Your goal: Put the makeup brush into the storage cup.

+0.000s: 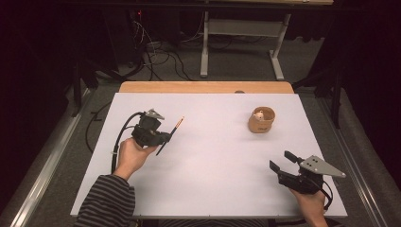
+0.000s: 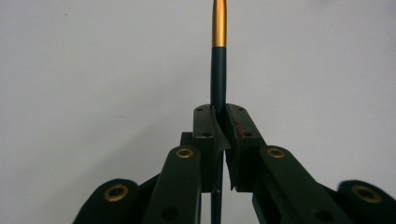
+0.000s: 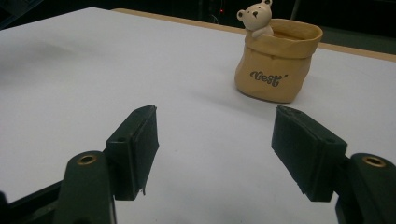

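Observation:
A slim dark pen with a gold end (image 1: 171, 134) is clamped in my left gripper (image 1: 158, 140), over the left part of the white sheet. In the left gripper view the pen (image 2: 218, 70) runs straight up from between the closed pads (image 2: 205, 123), its gold end at the top. A tan sack-shaped pot with a small bear on its rim (image 1: 261, 120) stands upright at the right of the sheet. My right gripper (image 1: 283, 161) rests near the front right corner, open, nothing between its jaws. In the right gripper view the pot (image 3: 275, 60) stands well beyond the open gripper (image 3: 215, 140).
The white sheet (image 1: 213, 161) covers a wooden table whose bare edge (image 1: 203, 87) runs along the back. Beyond it on the floor are cables (image 1: 161, 54) and a desk frame (image 1: 246, 42). A striped sleeve (image 1: 106, 201) comes in at the bottom left.

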